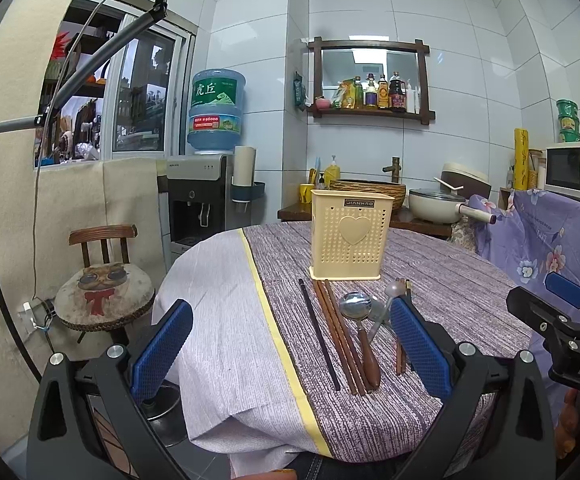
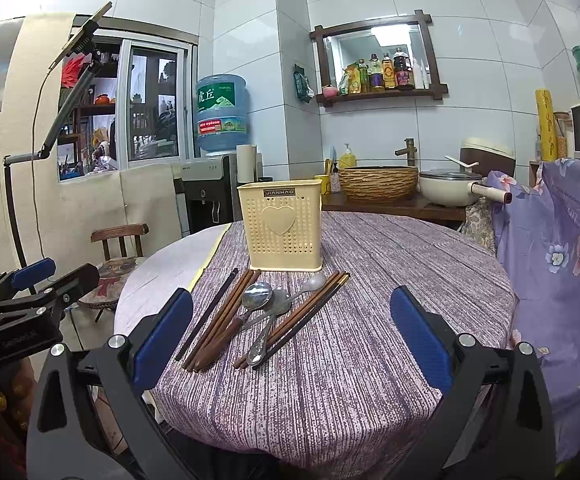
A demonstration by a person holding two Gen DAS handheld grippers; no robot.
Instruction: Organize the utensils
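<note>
A cream perforated utensil holder (image 1: 349, 236) (image 2: 282, 226) with a heart on its front stands upright on the round table. In front of it lie a black chopstick (image 1: 319, 334) (image 2: 208, 312), brown chopsticks (image 1: 339, 340) (image 2: 226, 318), a wooden-handled steel spoon (image 1: 355, 306) (image 2: 257, 295), other metal spoons (image 2: 276, 304) and more chopsticks (image 2: 309, 312). My left gripper (image 1: 290, 344) is open and empty, near the table's front edge. My right gripper (image 2: 291, 336) is open and empty, just short of the utensils.
The table wears a purple striped cloth (image 2: 369, 320) with a white part (image 1: 218, 312) on the left. A small chair (image 1: 106, 288) stands left of the table. A counter with a basket sink (image 2: 377, 182) and pot (image 2: 449, 188) lies behind. A floral cloth (image 2: 561, 264) hangs at right.
</note>
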